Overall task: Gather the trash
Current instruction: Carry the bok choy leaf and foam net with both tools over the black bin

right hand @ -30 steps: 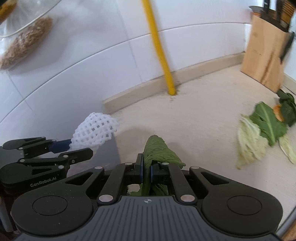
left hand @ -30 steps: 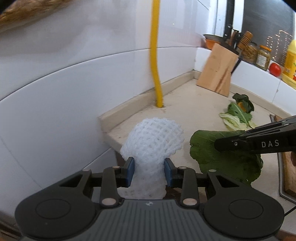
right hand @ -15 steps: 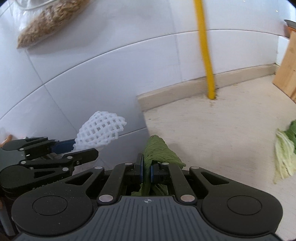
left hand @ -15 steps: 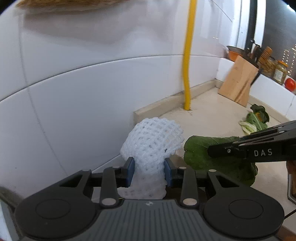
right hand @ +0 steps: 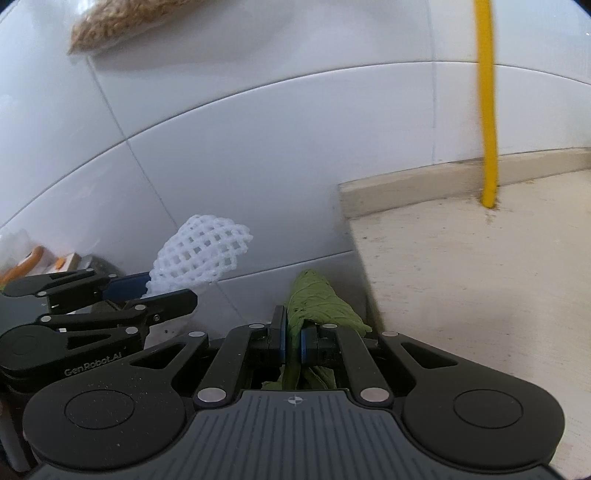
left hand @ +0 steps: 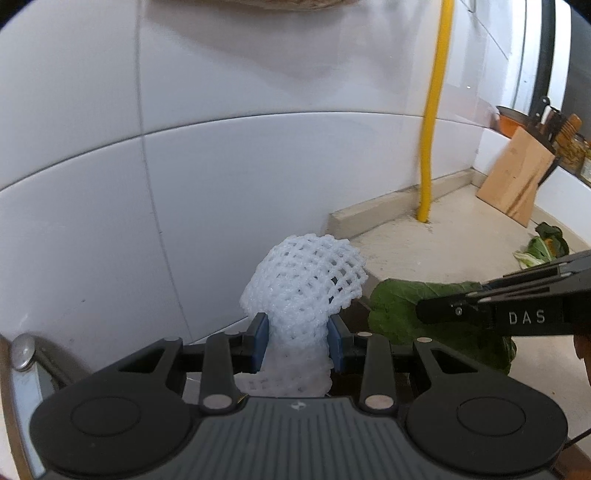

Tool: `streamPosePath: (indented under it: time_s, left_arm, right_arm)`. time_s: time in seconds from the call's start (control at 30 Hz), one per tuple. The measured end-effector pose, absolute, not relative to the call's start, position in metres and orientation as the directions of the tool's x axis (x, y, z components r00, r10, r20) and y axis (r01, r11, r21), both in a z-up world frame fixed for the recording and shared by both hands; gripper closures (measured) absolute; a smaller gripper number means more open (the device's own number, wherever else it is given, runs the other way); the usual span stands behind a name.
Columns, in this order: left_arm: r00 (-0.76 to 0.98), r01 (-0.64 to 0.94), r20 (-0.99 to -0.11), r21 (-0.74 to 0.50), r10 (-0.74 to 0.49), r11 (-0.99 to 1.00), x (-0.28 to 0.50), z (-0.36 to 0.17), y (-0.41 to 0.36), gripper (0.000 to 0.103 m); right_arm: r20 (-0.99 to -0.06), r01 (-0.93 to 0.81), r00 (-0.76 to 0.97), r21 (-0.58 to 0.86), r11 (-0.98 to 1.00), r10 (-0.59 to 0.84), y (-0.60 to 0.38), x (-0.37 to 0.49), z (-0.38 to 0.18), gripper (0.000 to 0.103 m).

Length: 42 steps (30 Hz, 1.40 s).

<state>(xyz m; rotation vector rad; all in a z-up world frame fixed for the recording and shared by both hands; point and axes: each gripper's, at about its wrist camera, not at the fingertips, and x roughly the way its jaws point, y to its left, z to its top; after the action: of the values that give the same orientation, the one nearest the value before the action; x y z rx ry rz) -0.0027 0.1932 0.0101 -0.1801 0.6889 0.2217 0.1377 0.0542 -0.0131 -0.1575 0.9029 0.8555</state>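
Both my grippers have swung left, past the counter's [right hand: 480,266] near-left end. My left gripper [left hand: 297,341] stays clamped on one white foam net [left hand: 306,280]; my right gripper [right hand: 292,341] pinches one green leaf [right hand: 317,299]. One yellow pipe [left hand: 436,110] stands far right.

I can't see the leaf's [right hand: 321,306] lower end behind my right tongs [right hand: 293,341]; the grain bag [right hand: 122,22] above is cropped.

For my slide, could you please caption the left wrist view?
Left gripper clamps white foam net; right gripper carries green leaf beside it.
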Motion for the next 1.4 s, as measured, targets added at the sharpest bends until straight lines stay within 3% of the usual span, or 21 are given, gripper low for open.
streamPosePath:
  time_s: [1.0,1.4]
  left_arm:
    - [0.686,-0.332,-0.713,-0.129,0.145,0.934,0.018,-0.028,0.21,0.075]
    - [0.649,-0.362,-0.736,-0.076,0.192,0.929,0.029,-0.047,0.209,0.075]
  right_arm:
    - [-0.784,-0.7,0.307,0.198,0.686,0.539,0.087,0.123,-0.042,0.093]
    - [-0.808,-0.689,0.276,0.211,0.693,0.52,0.102,0.127,-0.064,0.093]
